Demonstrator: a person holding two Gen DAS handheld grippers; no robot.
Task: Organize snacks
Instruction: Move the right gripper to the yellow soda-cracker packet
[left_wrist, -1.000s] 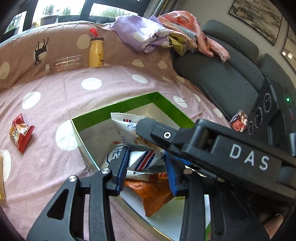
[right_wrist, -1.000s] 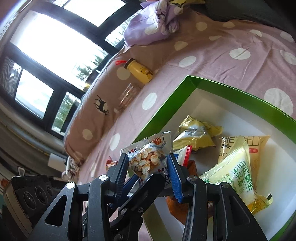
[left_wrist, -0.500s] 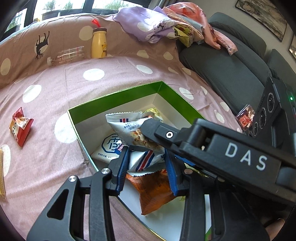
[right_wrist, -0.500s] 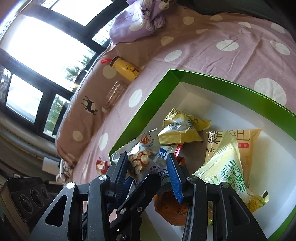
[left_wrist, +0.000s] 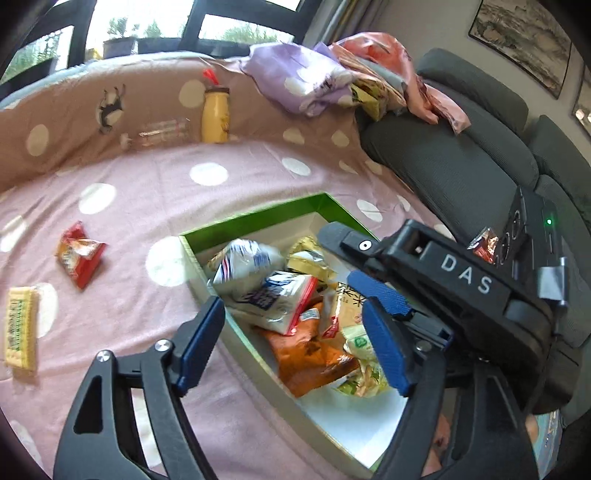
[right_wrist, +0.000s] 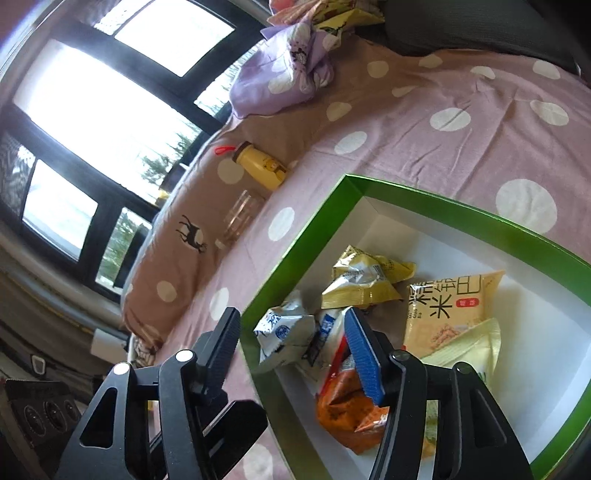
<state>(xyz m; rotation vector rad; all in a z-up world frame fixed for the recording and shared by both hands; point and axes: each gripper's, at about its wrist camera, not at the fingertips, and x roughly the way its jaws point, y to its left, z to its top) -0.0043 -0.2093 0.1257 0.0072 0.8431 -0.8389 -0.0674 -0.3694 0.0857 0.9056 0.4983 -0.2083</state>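
Note:
A green box with a white inside (left_wrist: 258, 218) lies on the pink dotted sheet and holds several snack packets. My left gripper (left_wrist: 291, 343) hovers over its near left corner, jaws opening, with nothing pressed between the pads. Two white-and-blue packets (left_wrist: 273, 299) lie loose on the pile below, above an orange packet (left_wrist: 310, 354). My right gripper (right_wrist: 291, 349) is also opening over the box edge (right_wrist: 314, 229). A white-and-blue packet (right_wrist: 284, 332) lies free beneath it, beside yellow packets (right_wrist: 362, 280). On the sheet left of the box lie a red packet (left_wrist: 79, 254) and a yellow cracker packet (left_wrist: 20, 328).
A yellow bottle (left_wrist: 215, 114) and a clear bottle (left_wrist: 162, 129) rest against the padded back edge. Crumpled clothes (left_wrist: 303, 81) pile at the far corner. A grey sofa (left_wrist: 461, 166) runs along the right. The right gripper's black housing (left_wrist: 465, 284) crosses over the box.
Both grippers went from shut on a white-and-blue packet to open. The packets now lie in the box. The left gripper has drawn back and up.

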